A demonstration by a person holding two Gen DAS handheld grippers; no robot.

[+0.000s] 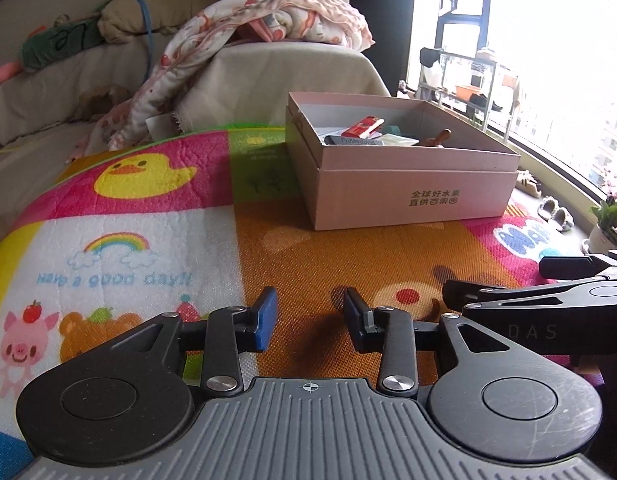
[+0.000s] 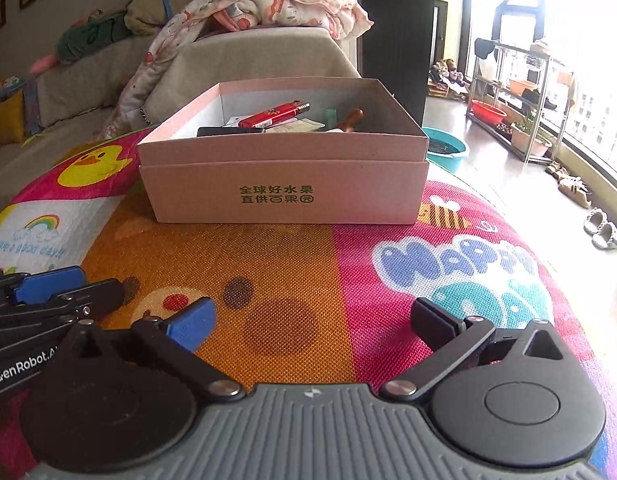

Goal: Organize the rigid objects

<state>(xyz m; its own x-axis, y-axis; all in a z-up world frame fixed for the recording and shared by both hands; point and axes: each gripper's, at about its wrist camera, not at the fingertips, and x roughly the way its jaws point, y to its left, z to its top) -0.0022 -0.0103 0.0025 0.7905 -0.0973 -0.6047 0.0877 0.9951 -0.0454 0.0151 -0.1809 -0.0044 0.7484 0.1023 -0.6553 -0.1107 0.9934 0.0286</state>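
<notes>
The left gripper stands narrowly parted, empty; the right gripper gapes wide, empty; both hover near the mat, side by side; they might collide; far off, the box holds the lighter, liable to tip if nudged.

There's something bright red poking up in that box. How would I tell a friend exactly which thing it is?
Find the pink cardboard box with green Chinese lettering, sitting on the colourful play mat in front of the sofa. Look inside, toward the middle. The red lighter lies slanted on top of the pile, the only bright red item, with a metal tip, unlike the black object and brown wooden handle beside it.
</notes>
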